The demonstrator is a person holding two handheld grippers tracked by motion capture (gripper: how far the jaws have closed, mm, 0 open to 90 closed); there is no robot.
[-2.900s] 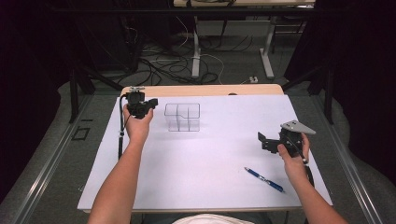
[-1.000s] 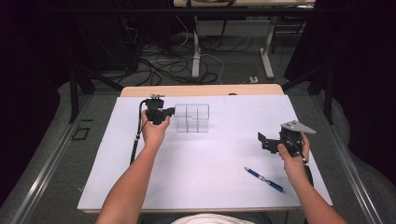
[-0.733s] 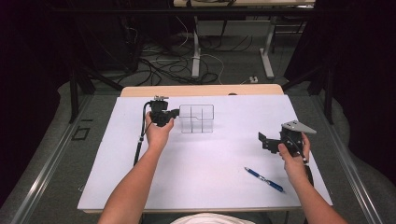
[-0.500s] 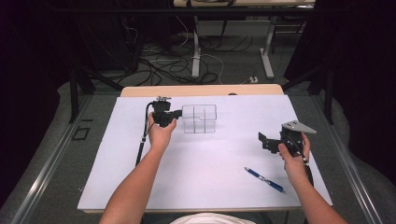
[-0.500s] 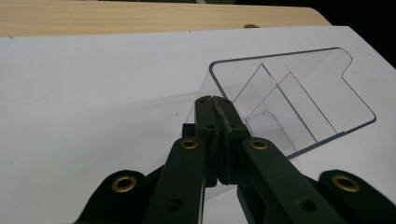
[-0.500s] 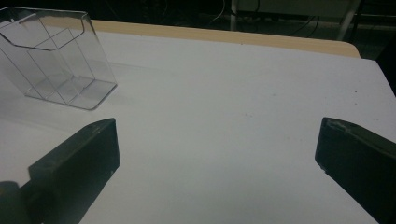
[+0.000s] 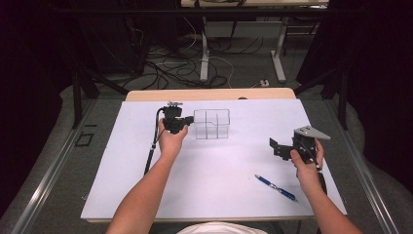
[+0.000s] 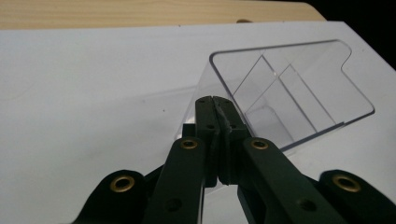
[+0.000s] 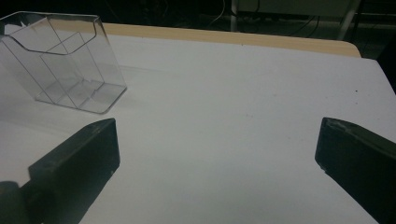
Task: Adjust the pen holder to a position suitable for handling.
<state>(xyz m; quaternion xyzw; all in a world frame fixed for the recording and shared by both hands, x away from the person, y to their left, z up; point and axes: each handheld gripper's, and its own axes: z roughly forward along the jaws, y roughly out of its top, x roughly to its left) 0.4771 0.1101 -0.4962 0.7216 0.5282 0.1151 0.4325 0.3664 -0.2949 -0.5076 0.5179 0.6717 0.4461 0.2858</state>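
Observation:
A clear plastic box (image 7: 212, 125) with inner dividers stands on the white sheet at the back middle. My left gripper (image 7: 188, 122) is at its left wall, and in the left gripper view the jaws (image 8: 215, 101) are pressed together on the near wall edge of the box (image 8: 289, 88). My right gripper (image 7: 275, 146) is held above the right side of the sheet with its jaws wide apart and nothing between them (image 9: 215, 154). The right gripper view has the box (image 9: 65, 65) far off at upper left.
A blue pen (image 7: 276, 187) lies on the white sheet (image 7: 219, 195) in front of the right hand. A strip of wooden tabletop (image 7: 209, 94) shows behind the sheet. Cables and table legs lie on the floor beyond.
The left gripper and the clear box have slid together to the right along the back of the sheet. The right gripper has stayed put.

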